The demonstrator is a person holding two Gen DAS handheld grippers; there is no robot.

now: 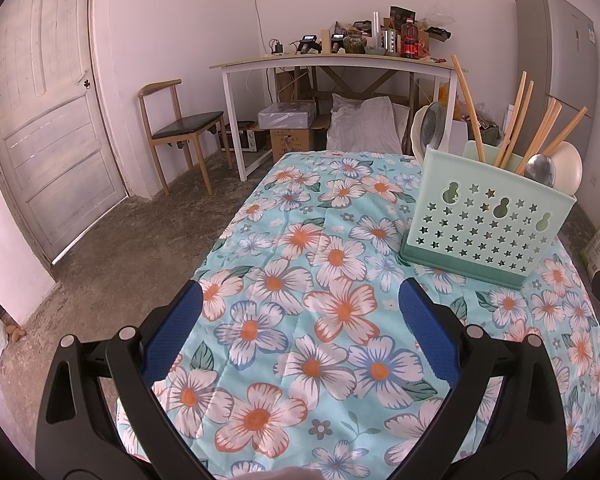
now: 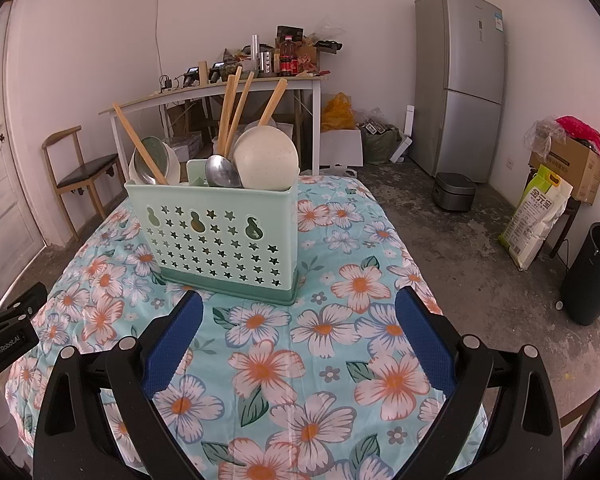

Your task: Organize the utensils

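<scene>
A mint-green utensil caddy [image 1: 486, 222] [image 2: 220, 236] with star cut-outs stands upright on the floral tablecloth [image 1: 300, 320] [image 2: 332, 344]. Several wooden chopsticks [image 2: 232, 112] [image 1: 512, 120], a metal spoon [image 2: 222, 172] [image 1: 540, 168], a cream ladle [image 2: 266, 164] [image 1: 568, 172] and a bowl [image 2: 156, 160] [image 1: 434, 124] stick out of it. My left gripper [image 1: 300, 300] hovers open over the cloth, left of and nearer than the caddy, nothing between its blue pads. My right gripper [image 2: 300, 308] is open too, just in front of the caddy's right corner. The left gripper's body [image 2: 8, 336] shows at the right wrist view's left edge.
Beyond the table's far edge stand a white desk [image 1: 340, 64] piled with bottles and tools, a wooden chair [image 1: 180, 128], boxes and a grey fridge [image 2: 460, 80]. A rice cooker [image 2: 454, 192], a rice bag [image 2: 536, 216] and a dark bin [image 2: 592, 276] sit on the floor at right.
</scene>
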